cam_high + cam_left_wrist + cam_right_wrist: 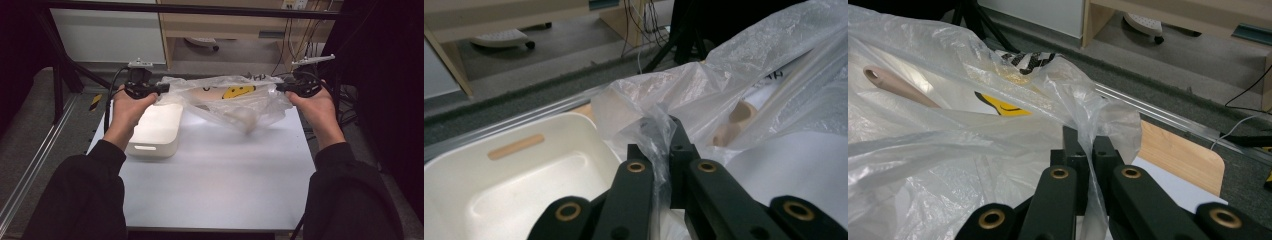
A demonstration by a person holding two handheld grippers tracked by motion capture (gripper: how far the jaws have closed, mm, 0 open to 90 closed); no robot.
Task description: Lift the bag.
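You hold a clear plastic bag (227,100) stretched between both tongs above the far part of the white desk (215,180).

Your left tongs (161,89) are clamped tight on the bag's left edge, with a fold of film pinched between the jaws in the left gripper view; your right tongs (280,87) are closed just as tightly on the right edge. The bag hangs between them, sagging toward the desk at its middle. Inside it you can see a yellow smiley item (238,91) and a pale wooden handle (898,86); what else it holds is too blurred to tell. A white tray (155,131) sits on the desk below your left hand (127,112), just beside the bag's left end.
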